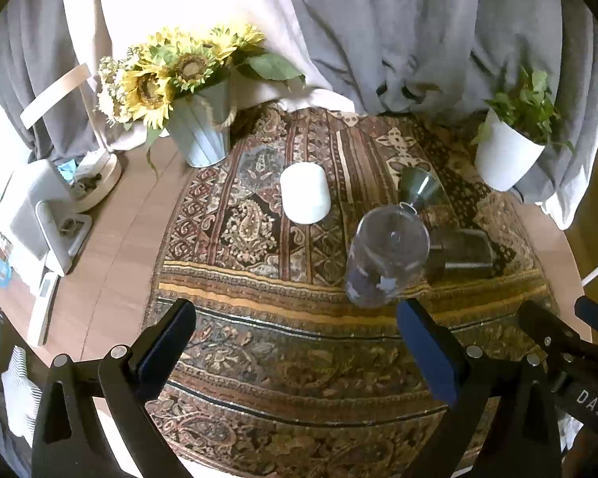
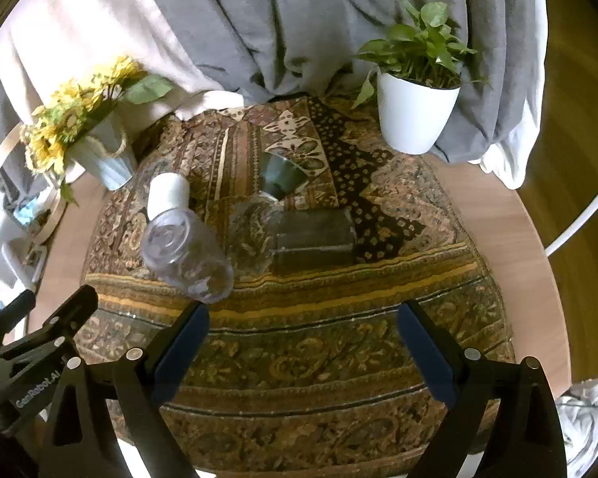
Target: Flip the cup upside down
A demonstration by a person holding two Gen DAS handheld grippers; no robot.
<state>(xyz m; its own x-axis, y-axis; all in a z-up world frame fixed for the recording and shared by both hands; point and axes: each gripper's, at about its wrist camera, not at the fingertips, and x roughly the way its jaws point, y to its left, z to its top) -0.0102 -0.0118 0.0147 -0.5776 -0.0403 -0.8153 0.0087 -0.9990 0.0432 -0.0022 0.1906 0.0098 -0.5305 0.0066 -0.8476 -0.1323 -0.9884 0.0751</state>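
Observation:
A white cup (image 1: 305,192) stands bottom up on the patterned cloth (image 1: 259,358), left of centre; it also shows in the right wrist view (image 2: 167,194). A clear plastic cup (image 1: 386,255) stands bottom up beside it, also in the right wrist view (image 2: 187,255). A dark green cup (image 1: 418,187) stands behind, and a dark glass cup (image 1: 464,254) lies on its side to the right. My left gripper (image 1: 295,342) is open and empty, short of the clear cup. My right gripper (image 2: 303,342) is open and empty, short of the lying dark cup (image 2: 313,241).
A sunflower bucket (image 1: 199,135) stands at the back left and a white potted plant (image 1: 506,155) at the back right. Grey and white drapes hang behind. A white appliance (image 1: 32,215) sits at the table's left edge. A clear glass (image 2: 251,235) stands by the dark cup.

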